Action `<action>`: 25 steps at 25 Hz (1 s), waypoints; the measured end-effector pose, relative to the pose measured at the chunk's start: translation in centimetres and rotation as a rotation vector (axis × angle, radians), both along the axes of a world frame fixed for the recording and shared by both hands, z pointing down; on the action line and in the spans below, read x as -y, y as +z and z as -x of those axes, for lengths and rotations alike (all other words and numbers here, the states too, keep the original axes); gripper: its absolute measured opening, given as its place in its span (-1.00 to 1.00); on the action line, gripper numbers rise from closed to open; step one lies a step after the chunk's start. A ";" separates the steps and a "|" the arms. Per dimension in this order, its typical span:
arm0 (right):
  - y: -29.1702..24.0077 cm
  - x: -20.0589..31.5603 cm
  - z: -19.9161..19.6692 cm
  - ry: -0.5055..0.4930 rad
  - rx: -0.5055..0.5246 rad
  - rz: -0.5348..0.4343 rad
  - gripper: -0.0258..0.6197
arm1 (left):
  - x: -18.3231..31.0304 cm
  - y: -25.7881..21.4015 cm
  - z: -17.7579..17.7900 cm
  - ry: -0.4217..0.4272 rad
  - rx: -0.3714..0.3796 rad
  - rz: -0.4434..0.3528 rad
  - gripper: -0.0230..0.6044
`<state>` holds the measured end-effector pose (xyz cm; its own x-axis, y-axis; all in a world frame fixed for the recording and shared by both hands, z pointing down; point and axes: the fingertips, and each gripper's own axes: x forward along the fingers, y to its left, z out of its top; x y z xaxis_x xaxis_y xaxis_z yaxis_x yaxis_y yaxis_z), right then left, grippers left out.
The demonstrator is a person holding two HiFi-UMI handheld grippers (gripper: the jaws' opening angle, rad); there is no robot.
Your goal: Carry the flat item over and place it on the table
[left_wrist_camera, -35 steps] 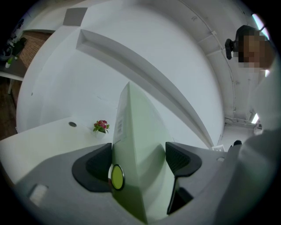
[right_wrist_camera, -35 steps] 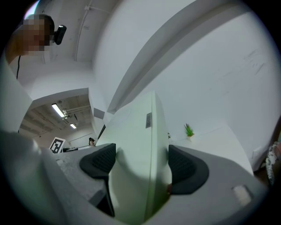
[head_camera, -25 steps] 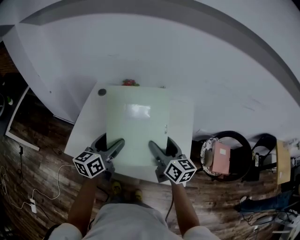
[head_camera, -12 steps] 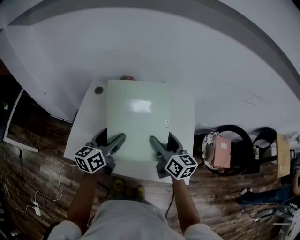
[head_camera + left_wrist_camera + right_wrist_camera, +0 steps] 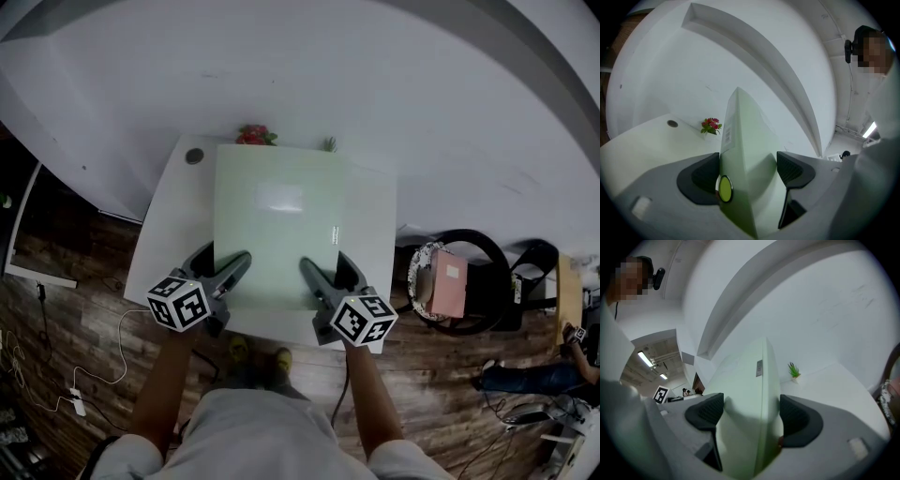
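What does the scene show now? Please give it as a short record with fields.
held item: pale green board, flat over the white table
left gripper: shut on the board's near edge
right gripper: shut on the same edge, further right
board touching table: cannot tell
far edge of table: red flowers, small green plant

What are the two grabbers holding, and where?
Both hold the pale green flat board by its near edge: left gripper at the left end, right gripper at the right end.
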<state>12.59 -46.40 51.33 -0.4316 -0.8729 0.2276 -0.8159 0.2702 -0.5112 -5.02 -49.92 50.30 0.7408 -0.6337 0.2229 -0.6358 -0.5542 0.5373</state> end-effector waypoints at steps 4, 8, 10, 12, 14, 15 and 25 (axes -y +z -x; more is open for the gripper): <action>1.9 -0.5 -0.3 0.007 0.006 0.040 0.23 | -0.3 2.0 -0.4 0.005 0.008 0.038 0.29; 3.9 -1.0 0.0 0.010 0.012 0.084 0.23 | -0.8 4.1 0.0 0.006 0.015 0.080 0.29; 4.9 -1.5 0.2 0.012 0.016 0.109 0.23 | -1.2 5.3 0.1 0.009 0.017 0.111 0.29; 6.1 -2.0 0.1 0.015 0.019 0.135 0.22 | -1.6 6.4 0.0 0.013 0.020 0.137 0.29; 7.2 -2.4 0.1 0.021 0.021 0.158 0.22 | -1.9 7.5 -0.1 0.018 0.024 0.159 0.29; 7.7 -2.6 0.1 0.024 0.022 0.168 0.22 | -2.0 8.1 -0.1 0.020 0.026 0.171 0.29; 12.7 -3.6 0.3 0.022 0.032 0.278 0.22 | -2.8 13.5 0.1 0.016 0.041 0.288 0.29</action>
